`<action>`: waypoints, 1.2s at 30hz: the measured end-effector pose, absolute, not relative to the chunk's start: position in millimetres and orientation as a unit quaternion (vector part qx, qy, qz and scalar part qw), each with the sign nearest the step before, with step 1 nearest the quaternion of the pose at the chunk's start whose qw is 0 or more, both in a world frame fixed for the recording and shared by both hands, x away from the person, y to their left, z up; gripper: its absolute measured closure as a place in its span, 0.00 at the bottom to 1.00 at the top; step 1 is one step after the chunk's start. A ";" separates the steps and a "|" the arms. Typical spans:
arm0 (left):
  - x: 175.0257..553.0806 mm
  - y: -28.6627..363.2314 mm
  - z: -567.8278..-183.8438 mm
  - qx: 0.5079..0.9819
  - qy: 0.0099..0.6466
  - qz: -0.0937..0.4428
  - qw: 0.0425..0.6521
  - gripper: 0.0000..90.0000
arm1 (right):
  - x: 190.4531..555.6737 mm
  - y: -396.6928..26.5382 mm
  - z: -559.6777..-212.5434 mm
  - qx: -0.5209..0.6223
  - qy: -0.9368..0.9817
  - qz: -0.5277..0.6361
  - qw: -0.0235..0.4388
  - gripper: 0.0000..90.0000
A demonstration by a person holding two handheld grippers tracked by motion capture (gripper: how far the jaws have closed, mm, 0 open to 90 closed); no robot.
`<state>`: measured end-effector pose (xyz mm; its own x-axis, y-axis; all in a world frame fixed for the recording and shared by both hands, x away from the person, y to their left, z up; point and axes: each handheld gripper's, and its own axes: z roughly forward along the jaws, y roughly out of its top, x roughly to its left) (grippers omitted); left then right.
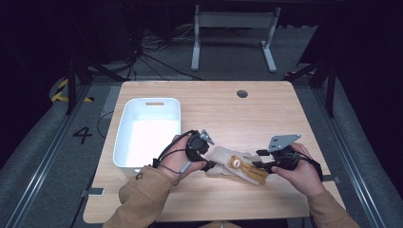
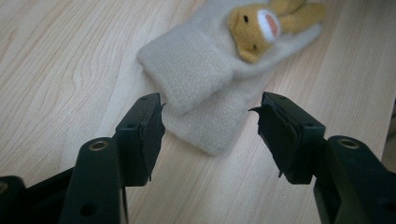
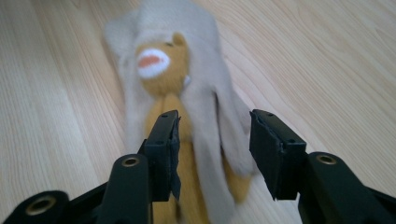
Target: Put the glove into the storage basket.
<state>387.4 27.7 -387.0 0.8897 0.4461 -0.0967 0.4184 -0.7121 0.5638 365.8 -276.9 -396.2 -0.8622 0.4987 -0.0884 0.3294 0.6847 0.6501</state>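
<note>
Lying flat on the tabletop (image 1: 266, 114), a beige mitten (image 1: 227, 164) sits between the left hand-held gripper (image 1: 209, 165) and right hand-held gripper (image 1: 259, 165), both open and empty. Close views reveal its bear face; overhead adds a white bin (image 1: 124, 124).

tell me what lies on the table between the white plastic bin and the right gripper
In the high view, the person's left hand with the left gripper, then the beige fleece glove with a tan animal face, lie between the white plastic bin and the right gripper.
</note>
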 end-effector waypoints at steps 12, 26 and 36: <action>391.2 23.2 -393.4 0.926 0.228 0.028 0.299 0.40 | 364.2 -302.1 -405.4 0.261 0.927 0.249 0.100 0.61; 393.8 21.3 -400.7 0.931 0.225 0.029 0.287 0.37 | 367.9 -310.8 -416.3 0.277 0.931 0.230 0.053 0.67; 394.9 19.1 -406.7 0.934 0.223 0.028 0.277 0.43 | 370.1 -301.1 -425.8 0.268 0.936 0.221 0.052 0.84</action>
